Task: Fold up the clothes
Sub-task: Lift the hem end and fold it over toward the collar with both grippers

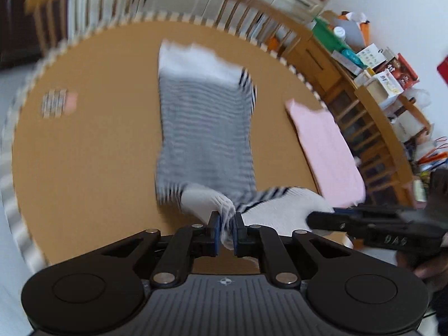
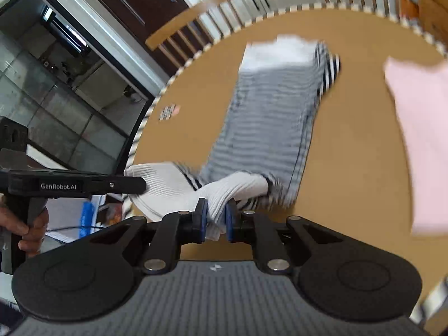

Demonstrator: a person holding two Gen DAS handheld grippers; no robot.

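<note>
Both claws, left (image 1: 226, 225) and right (image 2: 216, 218), pinch the white ribbed hem of the striped top (image 1: 205, 131) lying mid-frame on the table (image 1: 84, 154); soft, light and limp, it looks best gripped at the hem corners.

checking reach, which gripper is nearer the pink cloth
Right. The right gripper grips the striped garment on the side beside the pink cloth; the left gripper grips farther away.

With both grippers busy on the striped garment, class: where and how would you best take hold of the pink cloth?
Probably grip the pink cloth at its near corners, approaching from the table's near edge. It lies flat, apart from the striped garment, its long side running away from you.
</note>
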